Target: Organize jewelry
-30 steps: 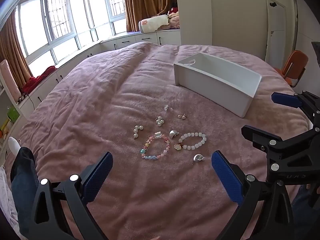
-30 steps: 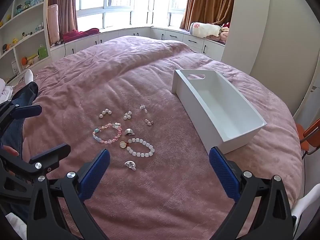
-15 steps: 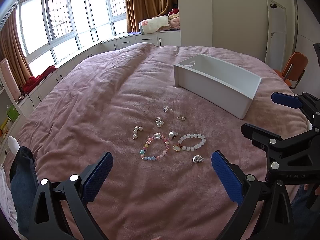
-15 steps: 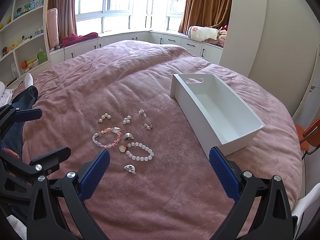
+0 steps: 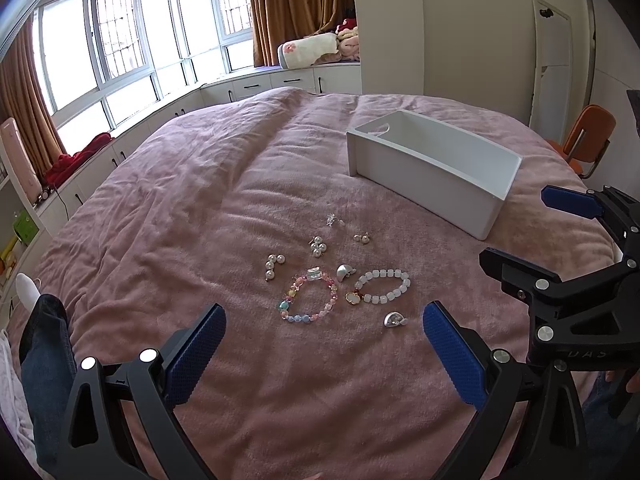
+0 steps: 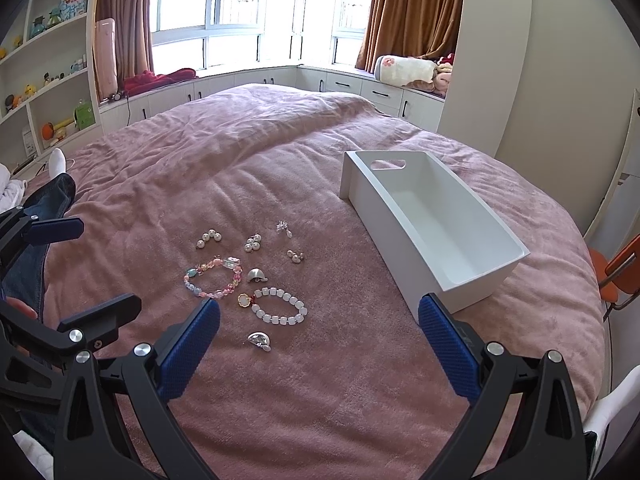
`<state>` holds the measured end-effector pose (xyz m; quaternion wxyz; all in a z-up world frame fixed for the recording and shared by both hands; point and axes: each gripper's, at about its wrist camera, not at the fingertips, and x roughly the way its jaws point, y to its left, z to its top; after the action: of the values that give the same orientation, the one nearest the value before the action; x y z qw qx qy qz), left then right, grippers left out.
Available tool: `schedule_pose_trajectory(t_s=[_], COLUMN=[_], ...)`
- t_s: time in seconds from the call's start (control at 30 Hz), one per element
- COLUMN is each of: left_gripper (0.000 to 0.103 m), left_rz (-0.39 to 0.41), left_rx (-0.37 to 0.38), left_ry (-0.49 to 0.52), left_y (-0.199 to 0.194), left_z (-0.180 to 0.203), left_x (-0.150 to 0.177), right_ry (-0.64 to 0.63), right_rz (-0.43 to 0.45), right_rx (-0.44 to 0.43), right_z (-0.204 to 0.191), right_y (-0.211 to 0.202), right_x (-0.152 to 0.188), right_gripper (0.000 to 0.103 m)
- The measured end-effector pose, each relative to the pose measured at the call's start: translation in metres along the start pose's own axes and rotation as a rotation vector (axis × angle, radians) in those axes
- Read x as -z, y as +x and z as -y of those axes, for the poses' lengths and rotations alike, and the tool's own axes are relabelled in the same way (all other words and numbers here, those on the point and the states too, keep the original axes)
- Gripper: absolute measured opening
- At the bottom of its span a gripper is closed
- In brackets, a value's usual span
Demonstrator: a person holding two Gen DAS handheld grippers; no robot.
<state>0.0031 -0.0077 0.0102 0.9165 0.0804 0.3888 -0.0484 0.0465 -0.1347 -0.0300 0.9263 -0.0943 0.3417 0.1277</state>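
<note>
Hovering with fingers spread and empty, the left gripper (image 5: 324, 354) and right gripper (image 6: 319, 346) face scattered bead bracelets and pearl earrings (image 6: 252, 268) on the pink blanketed bed (image 6: 320, 380), left of the empty white rectangular plastic bin (image 6: 436, 232).

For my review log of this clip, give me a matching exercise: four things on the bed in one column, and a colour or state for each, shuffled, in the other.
Things:
1. white bin
2. pastel bead bracelet
3. white bead bracelet
4. right gripper

States:
A. jaws wide apart, holding nothing
B. carries a gold-rimmed charm
C. empty inside, handle slot in its far end
D. pink, blue and yellow beads in a loop

Pairs: 1-C, 2-D, 3-B, 4-A
</note>
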Motion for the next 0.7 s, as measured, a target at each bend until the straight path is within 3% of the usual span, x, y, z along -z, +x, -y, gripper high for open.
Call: schedule_pose_trajectory(t_s=[0.7], left_gripper=[0.1], left_rz=[0.006], left_rx=[0.002], left_ry=[-0.007], left_y=[-0.0015], left_z=[-0.0013], left_x=[0.0012], right_ry=[0.006], right_rz=[0.009], right_rx=[0.008], right_z=[0.0024], right_y=[-0.0006], right_x=[0.0004], right_gripper=[0.098])
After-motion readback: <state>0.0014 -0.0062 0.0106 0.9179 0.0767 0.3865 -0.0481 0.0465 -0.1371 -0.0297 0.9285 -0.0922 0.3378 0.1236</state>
